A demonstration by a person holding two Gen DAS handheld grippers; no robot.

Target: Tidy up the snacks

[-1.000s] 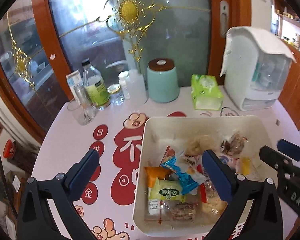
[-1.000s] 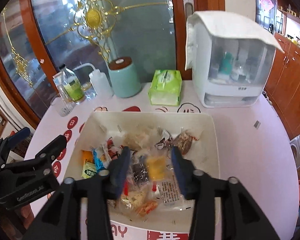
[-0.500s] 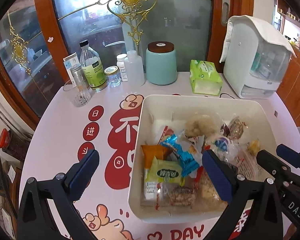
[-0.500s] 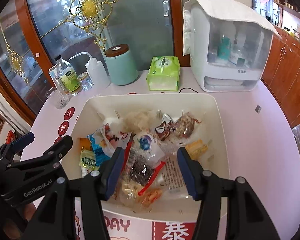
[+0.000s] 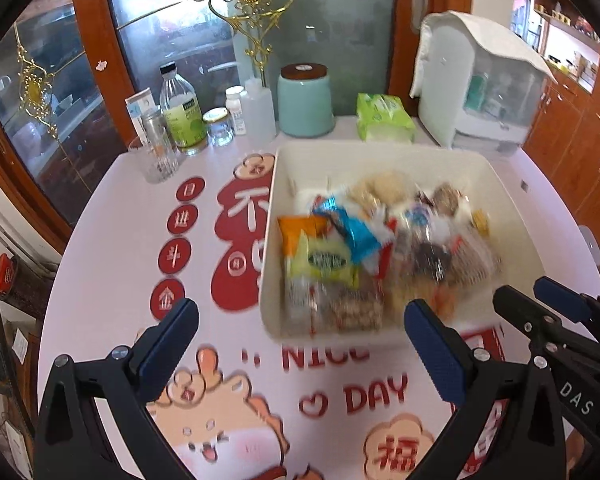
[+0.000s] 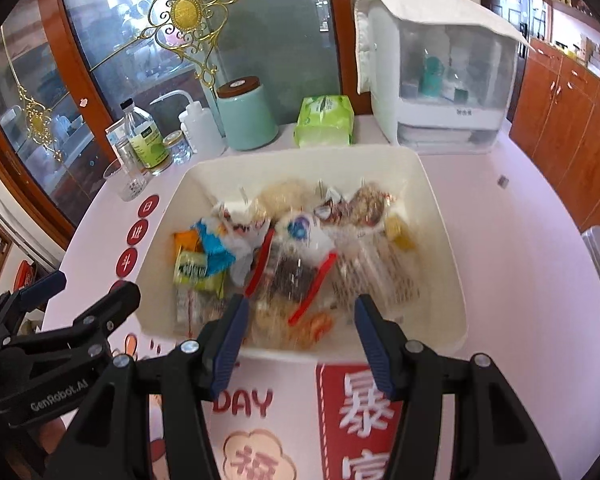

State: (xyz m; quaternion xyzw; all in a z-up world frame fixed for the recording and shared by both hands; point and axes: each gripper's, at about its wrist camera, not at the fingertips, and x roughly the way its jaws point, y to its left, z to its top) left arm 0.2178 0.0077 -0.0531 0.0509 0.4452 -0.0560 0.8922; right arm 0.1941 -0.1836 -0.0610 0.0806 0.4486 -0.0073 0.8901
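A: How do the jaws stand?

B: The left gripper [image 5: 300,334] is spread wide with nothing between its blue pads; it hangs over the printed pink tablecloth [image 5: 112,240], just short of the near-left corner of the shallow cream plastic tray [image 5: 269,240]. The right gripper [image 6: 298,334] is roughly half open, also empty, its tips at the tray's near wall.

A: And the snacks?

B: All of the loose wrapped snacks [image 6: 284,256] lie heaped inside the tray, none on the cloth. The tray sits mid-table, in front of the mint-green canister with a brown lid [image 6: 248,114] and the green tissue pack [image 6: 324,122].

A: Which step would that be?

B: Probably a pause between picks, or the close of the job; neither hand carries anything. If sorting goes on, the next move calls for one gripper to drop into the heap and single out a packet without dragging its neighbours.

A: How does the tray lie?

B: Its long axis runs left to right across both views, long sides facing the grippers. The yellow-green packet [image 5: 328,260] and the red-edged clear pouch [image 6: 288,276] lie with their length running away from the grippers, the pouch slightly slanted.
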